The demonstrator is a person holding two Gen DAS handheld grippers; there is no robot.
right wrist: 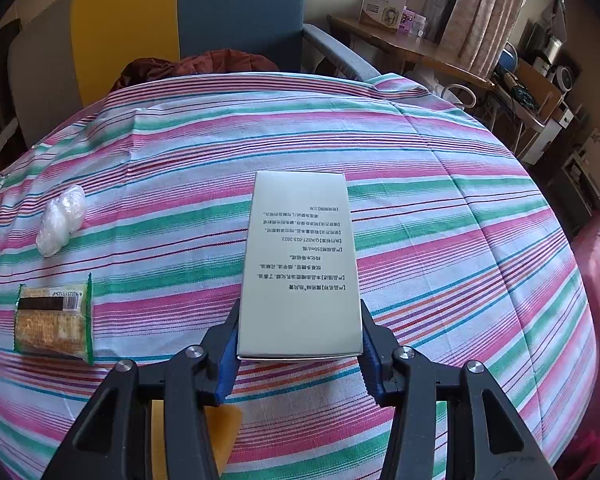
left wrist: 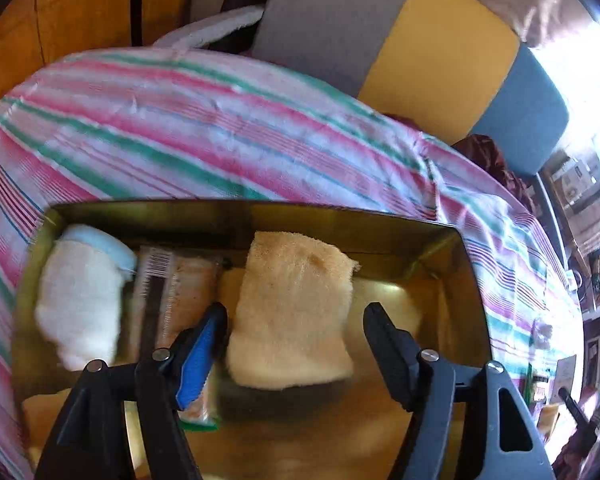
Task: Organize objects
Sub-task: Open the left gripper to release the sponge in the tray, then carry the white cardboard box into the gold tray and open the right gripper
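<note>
While my left fingers [left wrist: 292, 344] stand spread over the towel [left wrist: 296, 308] in the tray [left wrist: 472, 280], my right fingers [right wrist: 298, 340] pinch the box [right wrist: 300, 268]; snack [right wrist: 54, 322] at nine o'clock and, probably, plastic wad [right wrist: 62, 220] remain outside.

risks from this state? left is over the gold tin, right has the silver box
1. The left gripper is open, its fingers straddling the beige sponge in the gold tin; lifting out carelessly could snag it or the snack packet beside it.
2. The right gripper pinches the silver box only at its near end, so it may pivot or slip.
3. The tin looks fairly full: the white bundle, packet and sponge leave a gap only on the right, possibly tight for the box.
</note>
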